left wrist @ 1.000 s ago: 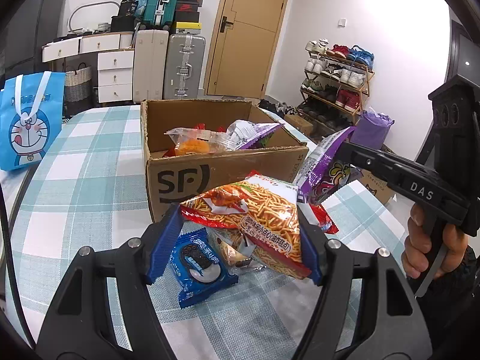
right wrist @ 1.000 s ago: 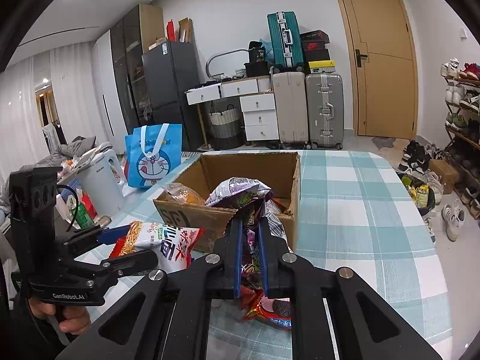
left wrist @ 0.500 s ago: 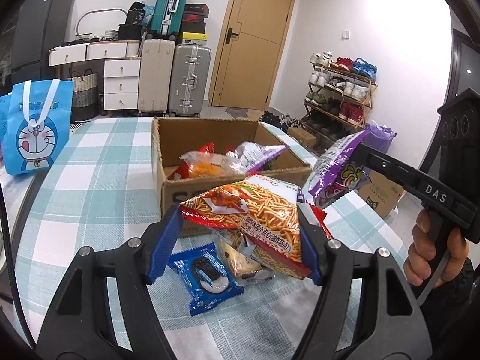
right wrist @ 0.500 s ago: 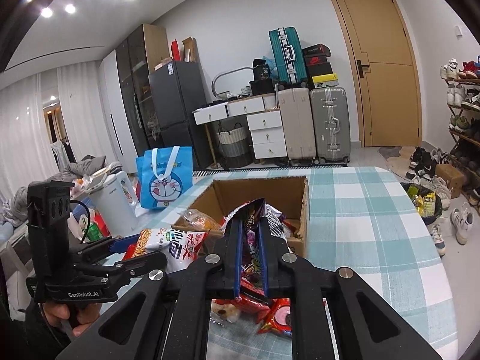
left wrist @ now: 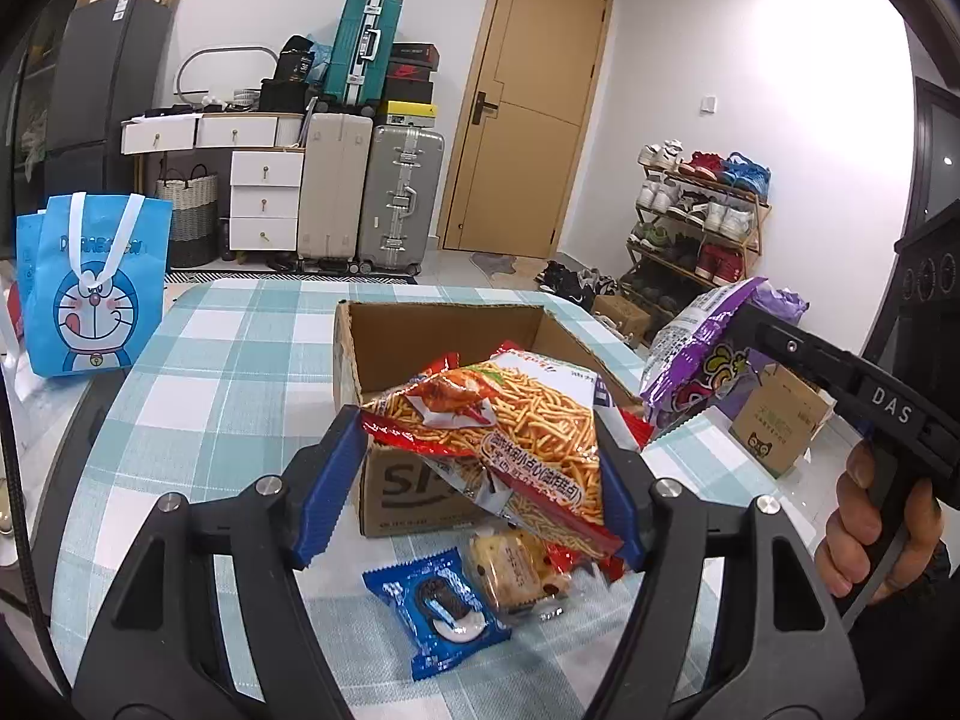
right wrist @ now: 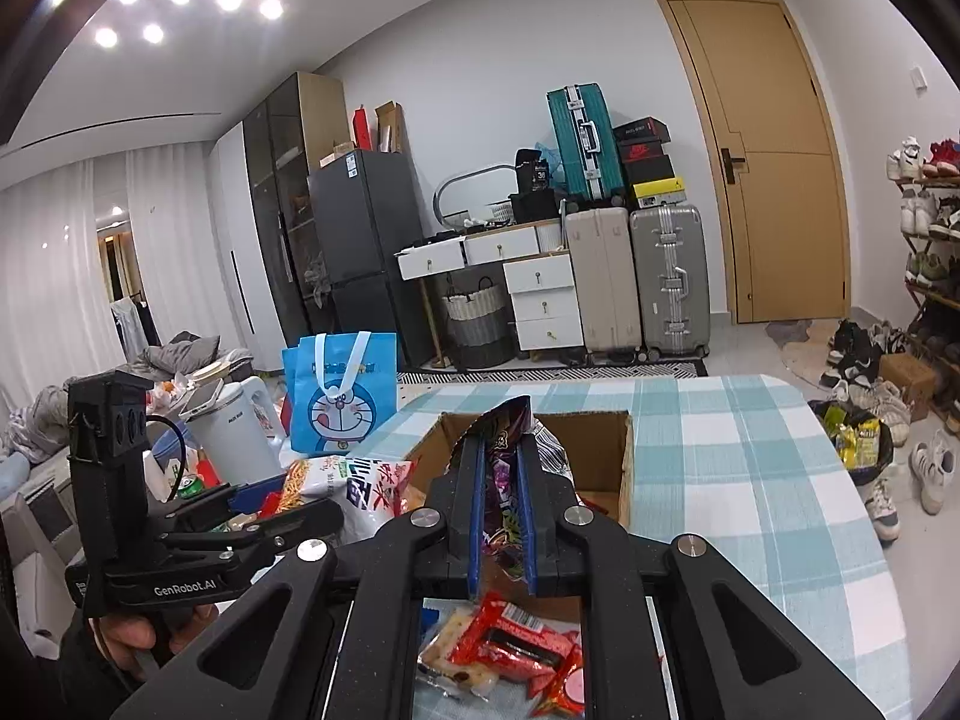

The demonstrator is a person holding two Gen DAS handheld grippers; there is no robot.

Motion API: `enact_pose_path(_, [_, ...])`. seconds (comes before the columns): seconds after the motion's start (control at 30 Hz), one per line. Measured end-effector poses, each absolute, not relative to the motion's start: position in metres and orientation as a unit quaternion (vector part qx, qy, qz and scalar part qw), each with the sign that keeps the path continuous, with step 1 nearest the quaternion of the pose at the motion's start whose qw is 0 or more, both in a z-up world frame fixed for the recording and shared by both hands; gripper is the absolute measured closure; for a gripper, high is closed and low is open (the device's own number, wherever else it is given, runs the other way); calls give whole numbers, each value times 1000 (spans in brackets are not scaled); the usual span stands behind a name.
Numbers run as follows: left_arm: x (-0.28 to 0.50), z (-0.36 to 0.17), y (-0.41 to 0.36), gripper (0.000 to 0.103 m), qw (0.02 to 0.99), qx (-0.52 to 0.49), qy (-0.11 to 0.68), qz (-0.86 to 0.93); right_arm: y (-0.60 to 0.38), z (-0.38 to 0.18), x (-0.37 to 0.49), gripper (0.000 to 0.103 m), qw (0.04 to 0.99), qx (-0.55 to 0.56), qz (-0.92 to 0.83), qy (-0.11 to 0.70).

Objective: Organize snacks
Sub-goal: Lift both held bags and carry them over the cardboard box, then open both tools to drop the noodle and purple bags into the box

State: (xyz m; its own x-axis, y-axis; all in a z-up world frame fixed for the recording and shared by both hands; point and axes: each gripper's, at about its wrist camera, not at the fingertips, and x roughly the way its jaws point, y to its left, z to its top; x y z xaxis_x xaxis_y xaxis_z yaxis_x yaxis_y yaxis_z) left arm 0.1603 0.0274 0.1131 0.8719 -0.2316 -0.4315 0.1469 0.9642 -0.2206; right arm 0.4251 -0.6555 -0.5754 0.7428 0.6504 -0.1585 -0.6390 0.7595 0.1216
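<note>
While my left gripper (left wrist: 474, 480) pinches the noodle-snack bag (left wrist: 510, 426) and my right gripper (right wrist: 501, 516) is pressed together on the purple bag (left wrist: 699, 360), both hang just before the cardboard box (left wrist: 444, 330) — neither is in yet. Near me the blue cookie pack (left wrist: 438, 609) and small cake packet (left wrist: 516, 570) lie on the table (left wrist: 228, 372), so I judge it partway done.

A table (left wrist: 198, 372) under a teal-and-white checked cloth carries an open cardboard box (left wrist: 420, 330) near its middle. Toward the near edge lie a blue cookie packet (left wrist: 435, 609) and a clear-wrapped pastry (left wrist: 516, 570), touching. A blue cartoon tote bag (left wrist: 90, 294) stands at the left edge.
</note>
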Motion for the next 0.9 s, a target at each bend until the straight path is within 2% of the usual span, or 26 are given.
enact_pose_path(0.43, [208,127,29,35,970,-88,219,-53,-634,-566,452,93,935,45,338,97])
enact_pose_path(0.9, [260,97,18,35,967,-72,245,-22,-616,-585,497,93,934,58,321,147])
